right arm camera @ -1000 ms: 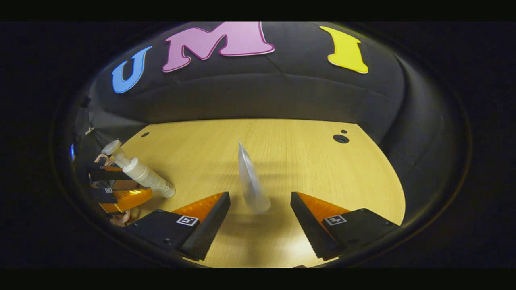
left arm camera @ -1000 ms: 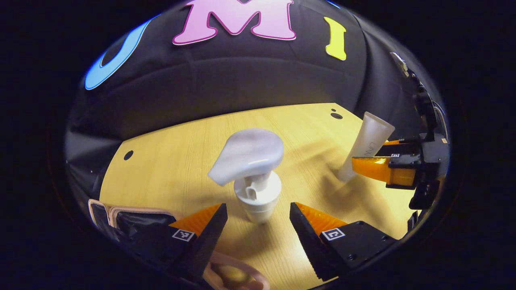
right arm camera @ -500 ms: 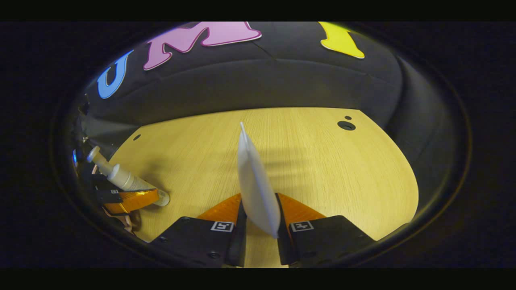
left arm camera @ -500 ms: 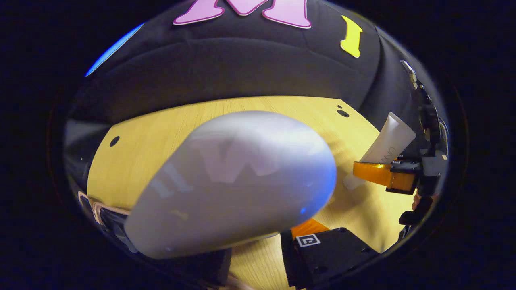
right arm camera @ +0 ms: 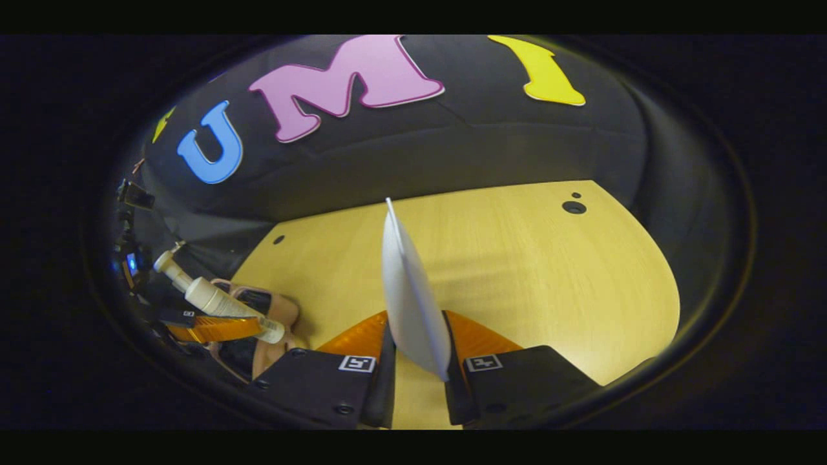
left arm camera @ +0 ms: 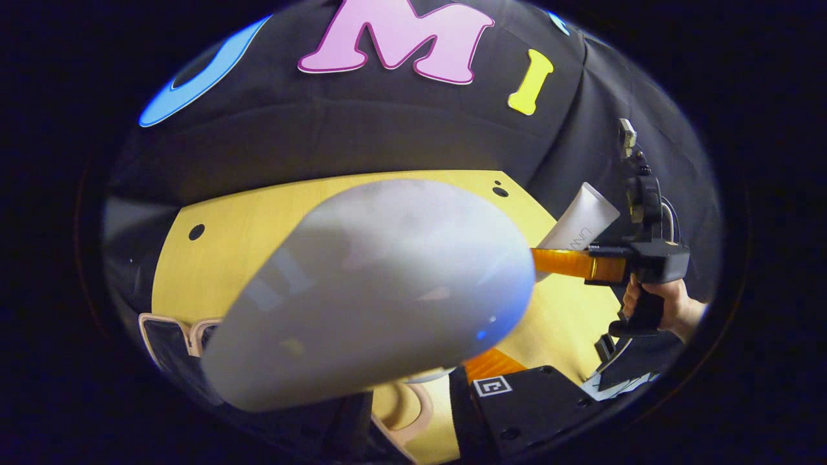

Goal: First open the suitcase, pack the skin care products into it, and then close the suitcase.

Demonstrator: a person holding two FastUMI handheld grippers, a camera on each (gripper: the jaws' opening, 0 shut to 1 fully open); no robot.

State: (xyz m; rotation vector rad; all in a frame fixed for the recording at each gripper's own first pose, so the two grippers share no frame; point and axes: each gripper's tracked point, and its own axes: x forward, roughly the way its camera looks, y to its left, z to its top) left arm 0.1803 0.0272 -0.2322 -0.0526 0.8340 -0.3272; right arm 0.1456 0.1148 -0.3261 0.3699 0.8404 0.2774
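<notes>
Carrying the pump bottle (right arm camera: 219, 307) clenched in the left tool (right arm camera: 210, 328) and the tube (right arm camera: 410, 303) pinched in the right tool (right arm camera: 413, 371) above the tabletop (right arm camera: 549, 271), either (both look smooth) could slip short of the suitcase (right arm camera: 271, 313).

Left gripper (left arm camera: 413, 413): black angular finger mounts, square black-and-white marker tag, recessed screws. Right gripper (right arm camera: 413, 381): matching black mounts, one marker tag each, screws; black pistol-grip handle, dark cable above. Hand (left arm camera: 672, 307): bare.
</notes>
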